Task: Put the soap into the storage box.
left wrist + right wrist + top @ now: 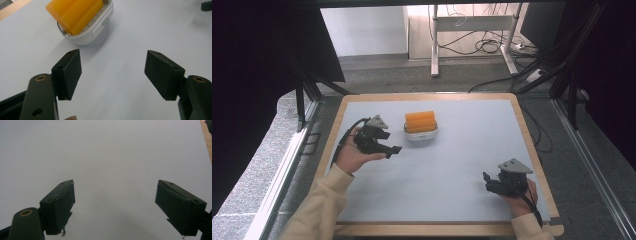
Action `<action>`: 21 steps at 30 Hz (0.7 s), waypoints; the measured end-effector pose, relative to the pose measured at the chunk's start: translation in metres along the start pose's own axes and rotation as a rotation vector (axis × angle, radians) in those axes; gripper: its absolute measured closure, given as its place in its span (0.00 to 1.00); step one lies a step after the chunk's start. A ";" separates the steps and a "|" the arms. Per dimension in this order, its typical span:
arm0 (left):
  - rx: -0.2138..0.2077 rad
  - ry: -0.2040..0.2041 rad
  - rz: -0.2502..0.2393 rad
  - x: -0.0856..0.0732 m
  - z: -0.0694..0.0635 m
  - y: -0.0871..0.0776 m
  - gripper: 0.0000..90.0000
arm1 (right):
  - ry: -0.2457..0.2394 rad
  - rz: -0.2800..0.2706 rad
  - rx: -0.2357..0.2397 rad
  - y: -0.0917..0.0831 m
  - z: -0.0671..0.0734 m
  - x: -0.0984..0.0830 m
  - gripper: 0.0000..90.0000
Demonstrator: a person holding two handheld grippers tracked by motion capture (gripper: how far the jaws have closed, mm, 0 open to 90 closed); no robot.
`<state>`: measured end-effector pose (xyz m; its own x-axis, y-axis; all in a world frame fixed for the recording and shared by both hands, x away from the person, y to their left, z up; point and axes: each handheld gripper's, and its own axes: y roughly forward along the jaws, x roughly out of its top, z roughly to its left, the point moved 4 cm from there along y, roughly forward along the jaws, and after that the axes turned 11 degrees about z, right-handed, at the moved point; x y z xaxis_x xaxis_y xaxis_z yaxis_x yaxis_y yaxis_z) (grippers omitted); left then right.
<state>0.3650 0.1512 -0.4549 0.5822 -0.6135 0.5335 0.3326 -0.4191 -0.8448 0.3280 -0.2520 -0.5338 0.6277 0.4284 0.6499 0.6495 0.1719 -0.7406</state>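
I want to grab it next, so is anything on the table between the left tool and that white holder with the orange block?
Nothing visible. The left tool is open, and only bare table lies between it and the white holder carrying the orange block.

Your cream long sleeves [319, 205] end at black two-jaw grippers [393, 149] topped with grey three-cornered plates [377, 121], trailing black cables [343, 141].

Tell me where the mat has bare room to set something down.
Most of the grey mat is bare. The widest free patch lies between the left claw and the right claw, running to the near edge. The right half, from the white case of orange pieces to the right border, is free too. It is crowded only around that case, with the left claw beside it.
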 end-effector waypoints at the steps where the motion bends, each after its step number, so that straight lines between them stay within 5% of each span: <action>1: 0.004 0.001 -0.002 -0.006 -0.002 0.000 0.32 | -0.001 0.000 0.000 0.000 0.000 0.000 0.18; 6: 0.037 -0.026 0.016 -0.031 -0.008 0.003 0.32 | -0.001 -0.001 -0.001 0.000 0.001 0.000 0.18; 9: 0.020 -0.036 0.007 -0.038 -0.010 0.005 0.32 | -0.002 -0.001 0.003 -0.001 0.002 0.000 0.18; 21: 0.028 -0.011 -0.004 -0.042 -0.011 0.001 0.31 | 0.015 -0.035 0.011 -0.002 -0.001 0.002 0.18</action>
<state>0.3323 0.1691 -0.4777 0.5885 -0.6044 0.5369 0.3554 -0.4031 -0.8433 0.3280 -0.2528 -0.5309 0.6115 0.4084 0.6777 0.6661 0.1966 -0.7195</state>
